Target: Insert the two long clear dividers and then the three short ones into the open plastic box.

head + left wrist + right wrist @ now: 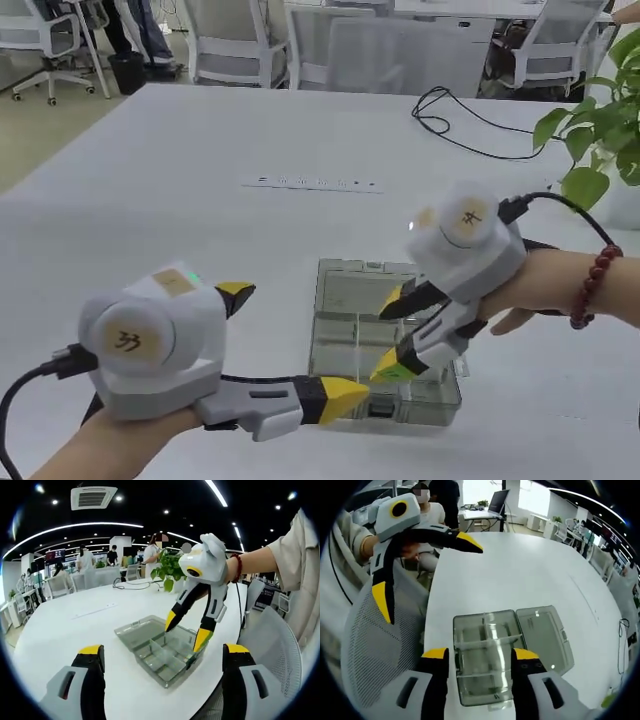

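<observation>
Hovering my right gripper [390, 338] over the plastic box [425, 410], jaws parted, empty, probably to press dividers [487, 641]; left gripper [295, 342] hangs aside, wide open, empty. That leaves the box clear.

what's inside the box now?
Clear dividers stand in the box, splitting it into compartments. Their count is unclear; the right gripper covers part in the head view.
</observation>
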A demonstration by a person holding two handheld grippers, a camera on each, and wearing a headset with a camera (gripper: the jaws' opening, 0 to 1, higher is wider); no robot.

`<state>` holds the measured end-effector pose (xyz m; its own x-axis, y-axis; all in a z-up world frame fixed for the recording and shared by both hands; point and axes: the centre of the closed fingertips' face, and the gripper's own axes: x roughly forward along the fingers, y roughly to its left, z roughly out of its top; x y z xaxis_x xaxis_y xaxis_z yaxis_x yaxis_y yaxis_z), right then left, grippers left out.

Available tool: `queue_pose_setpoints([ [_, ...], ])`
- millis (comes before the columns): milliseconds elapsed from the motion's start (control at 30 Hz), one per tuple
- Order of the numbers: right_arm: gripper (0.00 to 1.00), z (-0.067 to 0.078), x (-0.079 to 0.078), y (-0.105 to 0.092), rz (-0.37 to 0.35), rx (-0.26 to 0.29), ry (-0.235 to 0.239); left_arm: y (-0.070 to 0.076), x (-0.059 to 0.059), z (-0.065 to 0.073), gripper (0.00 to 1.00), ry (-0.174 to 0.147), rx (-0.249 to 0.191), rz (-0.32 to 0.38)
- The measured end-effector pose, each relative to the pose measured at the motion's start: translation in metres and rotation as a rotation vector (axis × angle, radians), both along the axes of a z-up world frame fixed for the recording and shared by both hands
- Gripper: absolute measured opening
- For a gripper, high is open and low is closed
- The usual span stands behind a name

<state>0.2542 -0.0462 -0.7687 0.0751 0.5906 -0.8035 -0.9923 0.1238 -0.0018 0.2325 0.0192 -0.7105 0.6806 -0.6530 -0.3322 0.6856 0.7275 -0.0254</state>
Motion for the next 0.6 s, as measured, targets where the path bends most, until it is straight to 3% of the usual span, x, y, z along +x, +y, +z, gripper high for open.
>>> queue_pose_setpoints([
  [333,0.56,0.001,0.004,-0.037,-0.057,0.018,-0.014,-0.003,-0.003,-0.001,1.00,0.010,0.019,-0.012],
  [500,0.56,-0.007,0.008,-0.062,-0.095,0.001,-0.010,-0.004,-0.005,-0.003,0.99,0.012,0.027,-0.021],
  [600,0.55,-0.012,0.011,-0.076,-0.116,-0.006,-0.006,-0.005,-0.006,-0.007,0.95,0.028,0.038,-0.031],
])
